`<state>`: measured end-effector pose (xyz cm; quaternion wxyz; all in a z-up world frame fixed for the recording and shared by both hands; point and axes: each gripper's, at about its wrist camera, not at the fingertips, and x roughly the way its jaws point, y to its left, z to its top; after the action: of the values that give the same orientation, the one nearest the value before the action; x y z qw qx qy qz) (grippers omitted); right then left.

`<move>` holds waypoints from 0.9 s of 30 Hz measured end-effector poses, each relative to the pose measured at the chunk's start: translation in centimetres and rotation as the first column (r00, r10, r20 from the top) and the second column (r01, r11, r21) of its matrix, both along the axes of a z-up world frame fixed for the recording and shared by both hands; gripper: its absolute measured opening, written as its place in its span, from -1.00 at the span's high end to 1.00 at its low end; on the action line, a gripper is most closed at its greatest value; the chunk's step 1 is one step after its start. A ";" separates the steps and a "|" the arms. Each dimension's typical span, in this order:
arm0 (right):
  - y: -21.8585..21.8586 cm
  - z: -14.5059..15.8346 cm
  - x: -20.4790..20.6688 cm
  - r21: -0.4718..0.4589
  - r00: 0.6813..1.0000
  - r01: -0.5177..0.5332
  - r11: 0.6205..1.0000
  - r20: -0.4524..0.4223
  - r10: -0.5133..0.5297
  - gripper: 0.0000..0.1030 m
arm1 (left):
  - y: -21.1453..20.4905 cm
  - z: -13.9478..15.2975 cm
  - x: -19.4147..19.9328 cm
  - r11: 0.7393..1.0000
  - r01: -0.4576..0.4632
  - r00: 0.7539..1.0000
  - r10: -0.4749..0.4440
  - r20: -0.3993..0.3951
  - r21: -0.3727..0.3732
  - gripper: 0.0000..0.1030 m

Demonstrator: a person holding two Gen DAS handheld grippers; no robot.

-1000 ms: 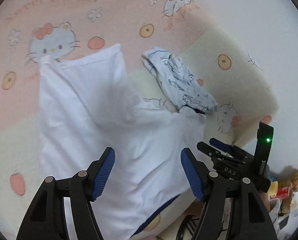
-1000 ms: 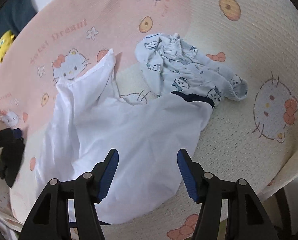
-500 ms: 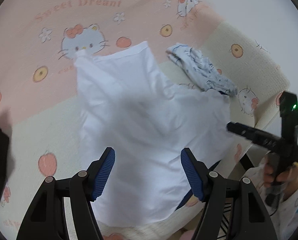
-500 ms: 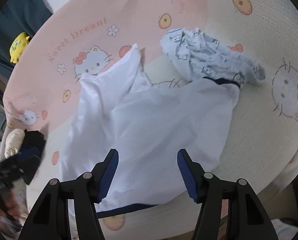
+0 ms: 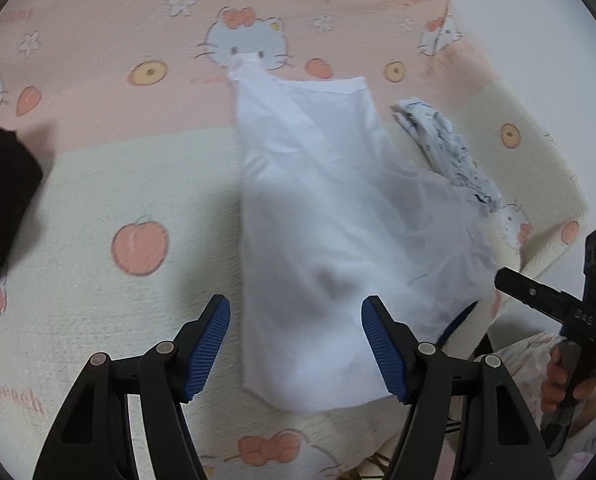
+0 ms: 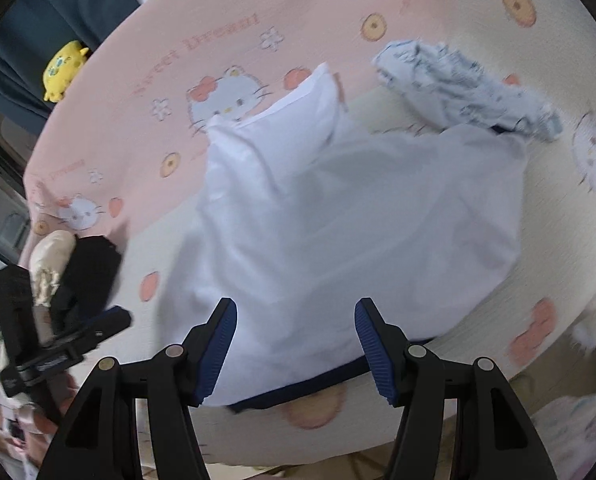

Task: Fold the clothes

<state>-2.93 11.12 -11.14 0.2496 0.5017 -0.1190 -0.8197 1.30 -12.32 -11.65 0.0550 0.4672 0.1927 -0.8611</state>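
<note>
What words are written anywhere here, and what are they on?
"Sweet Dream": pink letters on the pink part of the blanket, beside the cat faces.
"peach": pink letters on the cream part of the blanket.
"DAS": tiny letters on the right gripper, hard to be sure of.
Other pink writing on the blanket is too blurred to read.
</note>
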 end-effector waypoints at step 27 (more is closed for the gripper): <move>-5.1 -6.2 4.3 -0.021 0.966 -0.169 0.985 0.195 0.170 -0.18 | -0.9 -6.0 3.5 0.967 -0.144 0.988 0.128 0.086 0.212 -0.28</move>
<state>1.34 6.03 -17.32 0.3069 0.5880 -0.1014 -0.7415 4.79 -13.17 -17.69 0.0692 0.4866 0.3154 -0.8117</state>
